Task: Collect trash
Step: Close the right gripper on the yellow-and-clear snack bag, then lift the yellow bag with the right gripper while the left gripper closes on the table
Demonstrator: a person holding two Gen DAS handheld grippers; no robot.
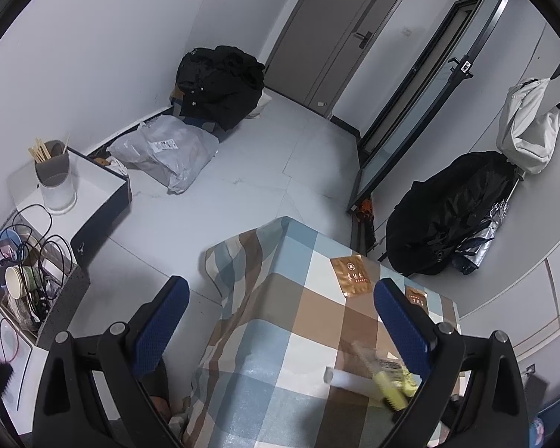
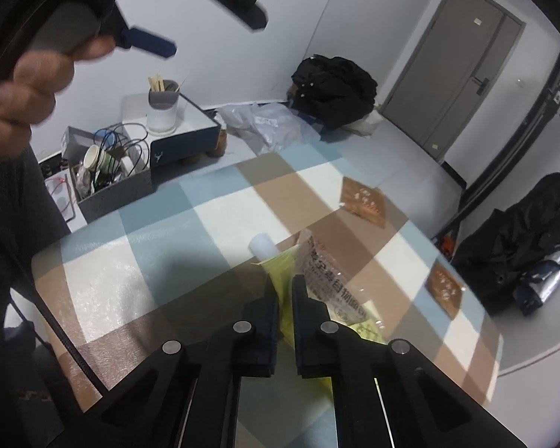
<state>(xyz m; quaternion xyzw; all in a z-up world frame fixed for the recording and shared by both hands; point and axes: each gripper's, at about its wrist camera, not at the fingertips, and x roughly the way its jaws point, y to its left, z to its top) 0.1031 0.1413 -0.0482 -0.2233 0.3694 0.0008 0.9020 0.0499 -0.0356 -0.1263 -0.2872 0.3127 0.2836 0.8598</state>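
A table under a blue, brown and white checked cloth (image 2: 160, 224) fills the right wrist view. My right gripper (image 2: 284, 283) is shut on a yellow wrapper (image 2: 280, 265). With the wrapper come a white tube (image 2: 264, 245) and a clear printed plastic wrapper (image 2: 324, 280). Two brown foil packets (image 2: 364, 201) (image 2: 444, 289) lie flat farther along the cloth. My left gripper (image 1: 280, 283) is open and empty over the table's corner (image 1: 298, 336). The yellow wrapper (image 1: 390, 392) shows blurred beside its right finger, and one brown packet (image 1: 351, 274) lies ahead.
A grey box (image 2: 112, 194) of cables with a paper cup stands left of the table. Behind it a white box (image 1: 93, 186) carries a cup of chopsticks (image 1: 56, 175). A grey plastic bag (image 1: 168, 153) and black jacket (image 1: 220, 82) lie on the floor. A black bag (image 1: 451, 216) leans right.
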